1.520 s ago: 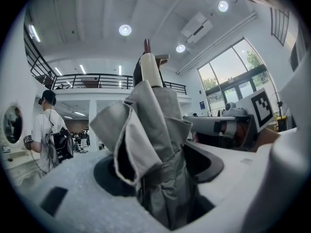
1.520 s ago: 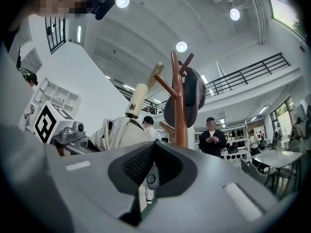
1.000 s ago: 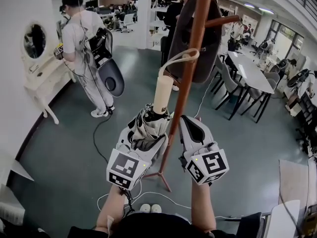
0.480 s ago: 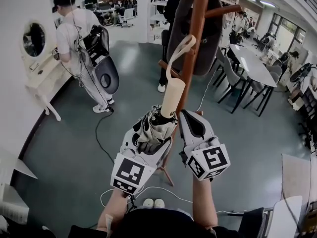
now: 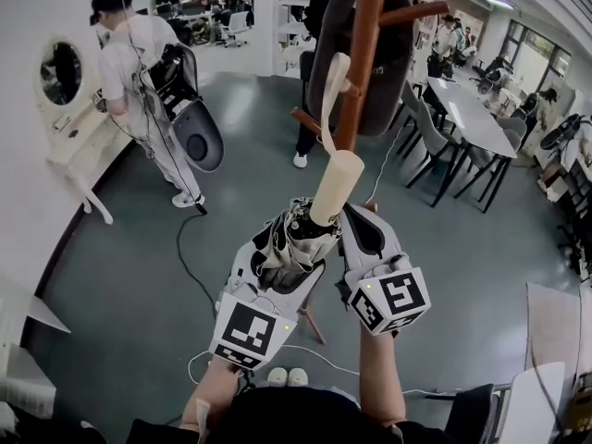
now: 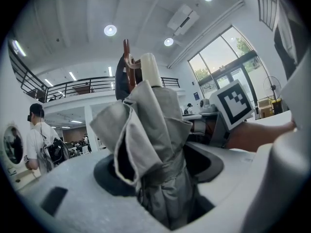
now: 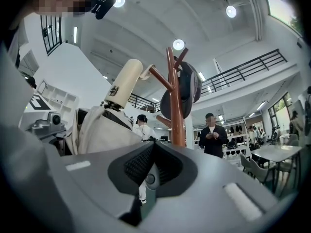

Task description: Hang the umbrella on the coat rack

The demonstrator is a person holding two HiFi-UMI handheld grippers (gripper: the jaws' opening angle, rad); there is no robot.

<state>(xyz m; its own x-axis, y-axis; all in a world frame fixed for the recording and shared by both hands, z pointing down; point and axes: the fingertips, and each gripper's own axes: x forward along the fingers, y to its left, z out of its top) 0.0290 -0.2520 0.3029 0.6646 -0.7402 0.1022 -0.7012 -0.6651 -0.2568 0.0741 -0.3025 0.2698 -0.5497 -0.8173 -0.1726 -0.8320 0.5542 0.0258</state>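
Head view | left gripper [image 5: 283, 246] clamps umbrella [image 5: 303, 222] | right gripper [image 5: 359, 220] closed, empty | coat rack [image 5: 363, 54] just beyond

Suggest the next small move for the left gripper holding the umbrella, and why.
Probably nudge the left gripper toward the coat rack without opening it, until the strap loop clearly slides onto the peg. The jaws grip the umbrella. The loop crosses the peg by the pole, but whether it is hooked is unclear, so releasing now looks risky.

The coat rack [image 5: 359, 63] runs past the top edge (its foot mostly hidden).
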